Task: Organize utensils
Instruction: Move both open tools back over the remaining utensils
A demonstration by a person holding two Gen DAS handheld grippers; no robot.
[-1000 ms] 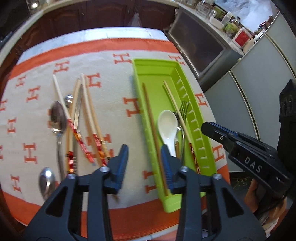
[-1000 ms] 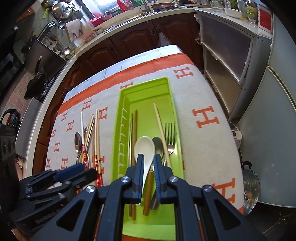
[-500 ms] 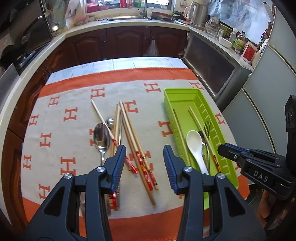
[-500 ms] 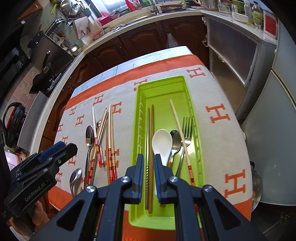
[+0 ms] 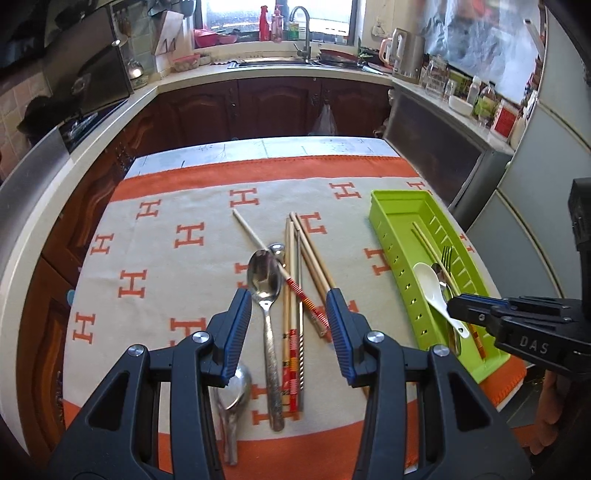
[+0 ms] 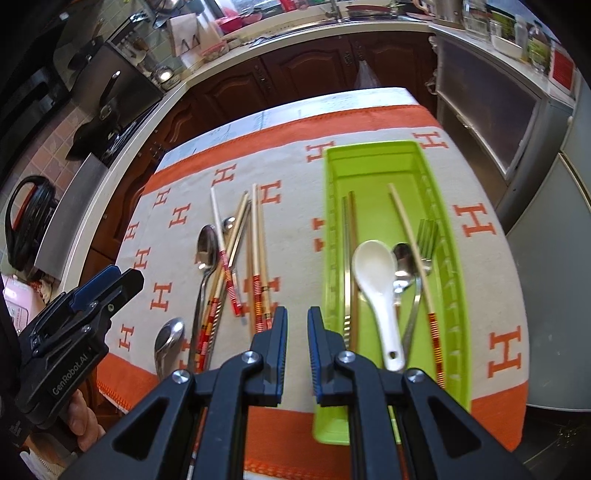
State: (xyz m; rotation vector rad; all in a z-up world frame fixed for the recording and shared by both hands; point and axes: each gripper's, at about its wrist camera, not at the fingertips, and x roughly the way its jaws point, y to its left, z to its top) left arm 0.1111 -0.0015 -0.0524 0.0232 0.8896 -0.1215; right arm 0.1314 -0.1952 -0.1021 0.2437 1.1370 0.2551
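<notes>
You get bright daylight from the window (image 5: 277,18) behind the sink at the far side of the kitchen; its panes are blown out to white. The light glints on the large metal spoon (image 5: 264,275) and on the spoon bowl (image 6: 168,341) near the worktop's near edge. Shadows on the patterned cloth (image 5: 166,258) are soft and short. Your fisheye lenses bend the worktop's edges and the cabinets into curves, and the picture corners fall to black. The left view is sharp throughout. In the right view the green tray (image 6: 458,288) is slightly smeared along its right wall, and the fingers (image 6: 275,332) close to the lens look soft.
</notes>
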